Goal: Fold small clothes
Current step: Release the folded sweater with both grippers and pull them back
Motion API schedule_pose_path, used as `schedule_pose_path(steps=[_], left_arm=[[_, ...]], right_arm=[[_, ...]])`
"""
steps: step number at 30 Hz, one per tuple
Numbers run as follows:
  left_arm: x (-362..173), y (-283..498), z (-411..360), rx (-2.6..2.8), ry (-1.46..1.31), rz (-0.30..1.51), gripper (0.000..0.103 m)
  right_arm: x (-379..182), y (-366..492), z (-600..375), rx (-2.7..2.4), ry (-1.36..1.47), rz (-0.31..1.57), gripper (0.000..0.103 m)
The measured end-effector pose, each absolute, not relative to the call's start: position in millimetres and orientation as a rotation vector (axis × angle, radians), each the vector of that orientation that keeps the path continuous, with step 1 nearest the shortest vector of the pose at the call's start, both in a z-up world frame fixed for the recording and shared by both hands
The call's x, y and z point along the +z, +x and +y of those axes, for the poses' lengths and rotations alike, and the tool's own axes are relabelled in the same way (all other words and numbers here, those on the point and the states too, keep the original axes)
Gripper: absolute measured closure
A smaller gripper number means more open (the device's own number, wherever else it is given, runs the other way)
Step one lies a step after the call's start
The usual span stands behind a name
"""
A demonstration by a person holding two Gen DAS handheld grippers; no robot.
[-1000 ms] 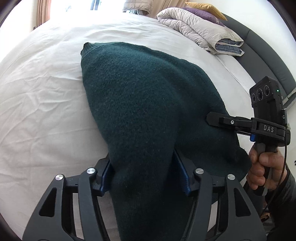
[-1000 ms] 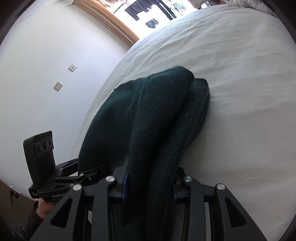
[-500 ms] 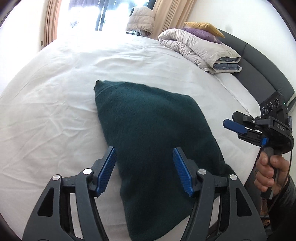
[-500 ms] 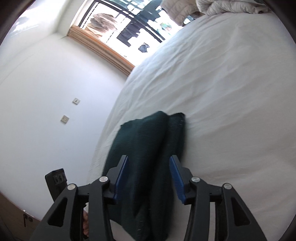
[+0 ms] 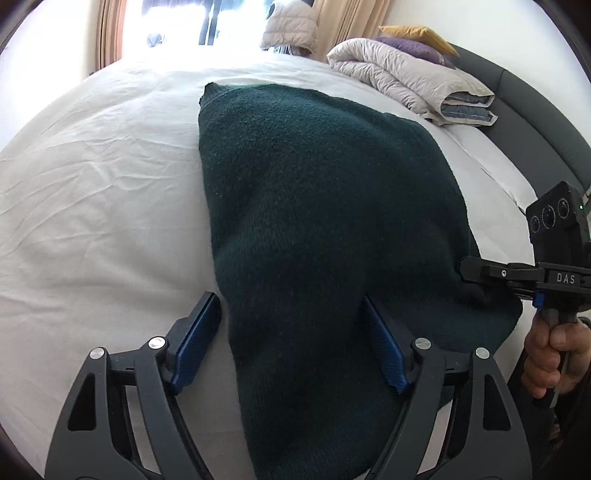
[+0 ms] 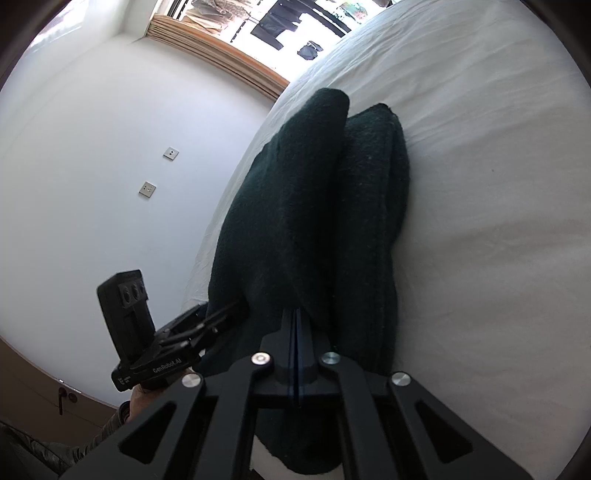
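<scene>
A dark green knitted sweater [image 5: 317,206] lies folded on the white bed [image 5: 92,184]. My left gripper [image 5: 291,339] is open, its blue pads [image 5: 195,339] on either side of the sweater's near end. My right gripper [image 6: 297,332] is shut on the near edge of the sweater's upper layer [image 6: 288,206], which bulges above the lower layer [image 6: 373,206]. The right gripper also shows in the left wrist view [image 5: 469,267], at the sweater's right edge. The left gripper shows in the right wrist view [image 6: 218,317] at the sweater's left side.
A folded beige duvet [image 5: 406,77] with purple and yellow pillows sits at the head of the bed by the dark headboard [image 5: 535,122]. A window with curtains [image 5: 110,33] is at the far side. A white wall [image 6: 110,166] with sockets runs along the bed.
Both grippers had pulled back open from the sweater and have moved in again. The right gripper has shut on the sweater's edge; the left stands open around its near end.
</scene>
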State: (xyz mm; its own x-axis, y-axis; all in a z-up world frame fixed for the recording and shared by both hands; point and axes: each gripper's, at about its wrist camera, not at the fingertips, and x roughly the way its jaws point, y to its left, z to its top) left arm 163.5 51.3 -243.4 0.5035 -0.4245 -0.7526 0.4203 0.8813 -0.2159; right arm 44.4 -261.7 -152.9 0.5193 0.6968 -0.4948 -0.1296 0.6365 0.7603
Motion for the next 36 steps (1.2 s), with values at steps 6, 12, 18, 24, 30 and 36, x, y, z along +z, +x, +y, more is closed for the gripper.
schedule_pose_path(steps=[6, 12, 18, 24, 30, 36], left_arm=[[-243.8, 157.8, 50.6, -0.503, 0.012, 0.898, 0.025], [-198.6, 133.6, 69.7, -0.338, 0.023, 0.714, 0.025], [-101.4, 87.1, 78.4, -0.241, 0.052, 0.346, 0.0], [-31.1, 53.5, 67.3, -0.099, 0.127, 0.182, 0.0], [-14.2, 44.7, 58.5, -0.01, 0.15, 0.291, 0.0], [-43.4, 32.3, 58.2, -0.044, 0.109, 0.469, 0.0]], right_arm=[[-142.5, 29.1, -249.2, 0.54, 0.566, 0.828, 0.103], [-118.9, -6.3, -256.0, 0.377, 0.358, 0.789, 0.077], [-55.8, -50.7, -257.9, 0.146, 0.143, 0.532, 0.035], [35.0, -89.8, -223.6, -0.058, -0.054, 0.082, 0.0], [95.0, -99.6, -213.5, -0.083, -0.05, 0.045, 0.0], [95.8, -96.9, -213.8, -0.07, 0.007, 0.192, 0.0]])
